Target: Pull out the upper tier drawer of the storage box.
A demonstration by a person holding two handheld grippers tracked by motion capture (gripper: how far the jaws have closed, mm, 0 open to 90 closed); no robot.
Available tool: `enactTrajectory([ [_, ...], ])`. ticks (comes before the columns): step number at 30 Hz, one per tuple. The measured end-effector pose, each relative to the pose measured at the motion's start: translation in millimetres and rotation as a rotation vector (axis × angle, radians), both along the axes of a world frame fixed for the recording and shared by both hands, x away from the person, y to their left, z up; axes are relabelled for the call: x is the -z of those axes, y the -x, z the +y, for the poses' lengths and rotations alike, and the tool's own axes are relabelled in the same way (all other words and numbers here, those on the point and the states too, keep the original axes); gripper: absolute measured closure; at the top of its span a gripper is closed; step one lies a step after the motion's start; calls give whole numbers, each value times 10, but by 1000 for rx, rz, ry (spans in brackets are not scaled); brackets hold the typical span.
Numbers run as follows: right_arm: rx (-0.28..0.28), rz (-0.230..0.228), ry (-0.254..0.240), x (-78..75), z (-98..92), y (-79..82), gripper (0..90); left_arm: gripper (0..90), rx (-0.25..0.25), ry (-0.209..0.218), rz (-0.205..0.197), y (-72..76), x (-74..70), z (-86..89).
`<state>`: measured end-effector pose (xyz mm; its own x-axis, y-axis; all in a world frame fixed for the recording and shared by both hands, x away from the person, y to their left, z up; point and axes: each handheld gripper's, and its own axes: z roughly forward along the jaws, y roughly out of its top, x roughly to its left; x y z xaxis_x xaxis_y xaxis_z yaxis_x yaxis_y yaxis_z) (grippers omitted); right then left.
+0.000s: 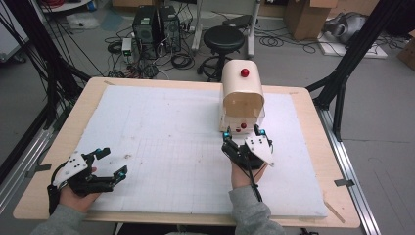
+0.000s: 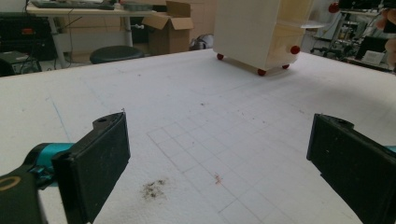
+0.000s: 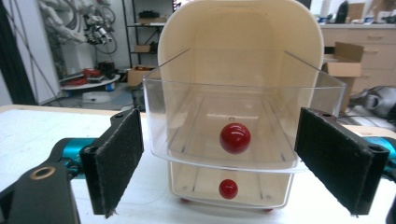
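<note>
**Right gripper let go at the pulled-out drawer**

My right gripper (image 1: 243,136) sits at the front of the cream drawer cabinet (image 1: 242,93), its jaws spread wide and gripping nothing; in the right gripper view the upper clear drawer (image 3: 243,121) stands pulled out toward me, its red knob (image 3: 235,138) centred between my two black pads (image 3: 119,158) and touching neither; the drawer's front wall is wider than the gap looks from here, and the pads stand just off its corners; below it the lower drawer (image 3: 231,184) is pushed in, with its own smaller-looking red knob (image 3: 228,188); both drawers look empty through the clear plastic.

The cabinet stands upright on the white foam mat (image 1: 161,127), toward the far right part of it, on small red feet (image 2: 261,72); a red ball (image 1: 244,73) shows on its rounded top in the high view.

My left gripper (image 1: 107,163) rests low at the near left corner of the mat, well apart from the cabinet; jaws wide apart, nothing between them; a dark smudge (image 2: 153,188) marks the mat just ahead of its left pad.
</note>
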<state>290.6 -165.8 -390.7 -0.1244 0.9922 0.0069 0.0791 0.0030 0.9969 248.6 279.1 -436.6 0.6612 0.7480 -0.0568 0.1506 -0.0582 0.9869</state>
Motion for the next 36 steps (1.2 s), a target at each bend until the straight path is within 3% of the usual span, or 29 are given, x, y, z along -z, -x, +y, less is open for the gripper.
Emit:
enactTrajectory([
  [10,-134,68,5,-25,-223,26,144,61,20,11,-12,-8,-20,-44],
  [18,-289,135,8,-44,-597,50,140,59,32,25,-9,-15,-27,-64],
  [20,-326,156,-18,-33,-724,54,128,58,36,29,-8,-24,-26,-68],
  [24,-356,148,-38,-1,-987,77,121,53,41,39,-17,-26,-35,-84],
  [29,-424,145,-16,27,-1234,133,120,53,43,48,-31,-18,-57,-91],
  [36,-445,148,-21,95,-1493,240,121,53,40,53,-40,-17,-69,-80],
])
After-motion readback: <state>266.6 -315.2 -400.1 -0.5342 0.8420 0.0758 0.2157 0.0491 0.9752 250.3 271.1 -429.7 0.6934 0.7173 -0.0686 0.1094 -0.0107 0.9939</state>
